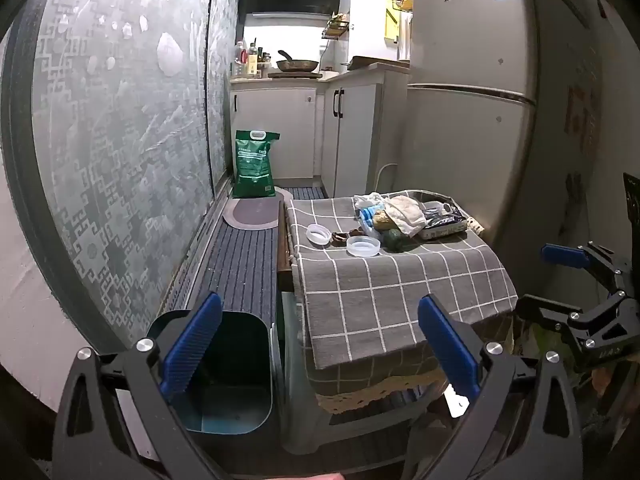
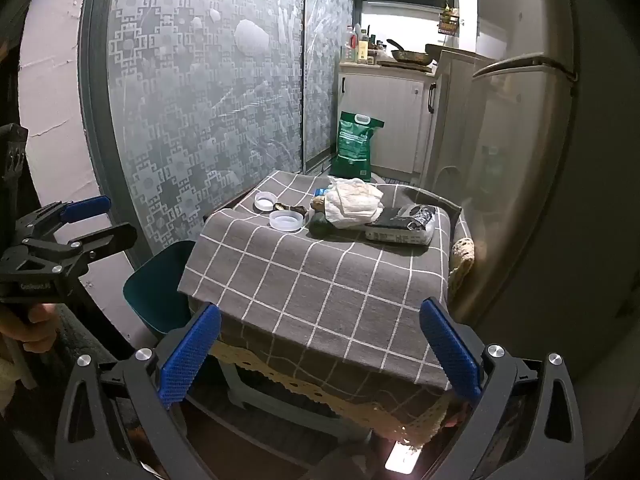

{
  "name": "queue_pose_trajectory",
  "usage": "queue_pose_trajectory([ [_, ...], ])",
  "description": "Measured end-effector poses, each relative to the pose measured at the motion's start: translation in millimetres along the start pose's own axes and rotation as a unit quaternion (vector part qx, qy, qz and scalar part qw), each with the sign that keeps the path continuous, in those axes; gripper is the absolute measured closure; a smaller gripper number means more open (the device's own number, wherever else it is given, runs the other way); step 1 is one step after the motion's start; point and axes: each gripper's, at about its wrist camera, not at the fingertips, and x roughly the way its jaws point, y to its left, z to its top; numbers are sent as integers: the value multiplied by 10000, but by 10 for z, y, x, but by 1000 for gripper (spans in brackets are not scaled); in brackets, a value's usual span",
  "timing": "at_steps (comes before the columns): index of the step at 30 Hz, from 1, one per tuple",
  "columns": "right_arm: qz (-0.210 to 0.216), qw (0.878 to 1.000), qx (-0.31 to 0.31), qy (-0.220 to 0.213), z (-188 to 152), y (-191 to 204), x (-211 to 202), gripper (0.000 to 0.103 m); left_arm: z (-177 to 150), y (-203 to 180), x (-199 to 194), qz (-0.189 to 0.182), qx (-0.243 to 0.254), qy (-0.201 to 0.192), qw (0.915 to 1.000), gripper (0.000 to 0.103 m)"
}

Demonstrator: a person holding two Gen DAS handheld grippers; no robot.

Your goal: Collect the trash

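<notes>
Your left gripper (image 1: 320, 344) and right gripper (image 2: 320, 348) gape wide, empty (table edge (image 2: 320, 300) between you and the trash (image 2: 352, 202)); bin (image 1: 232, 380) stands left.

Both wrist views look forward and downward, side by side, sharing the nearby checked table (image 1: 400, 280).

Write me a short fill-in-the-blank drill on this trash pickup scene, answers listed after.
1. The trash lies on a table covered by a grey ____ cloth.
2. The teal bin beside the table stands ____ of trash.
3. Both the left gripper and right gripper are ____.
4. The green sack stands on the ____.

Missing words: checked; empty; open; floor
</notes>
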Motion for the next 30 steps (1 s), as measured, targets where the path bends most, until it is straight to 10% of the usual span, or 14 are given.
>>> queue_pose_trajectory([
  [30,27,10000,14,-8,1,15,-8,3,13,38,-17,-51,-65,14,10000,3],
])
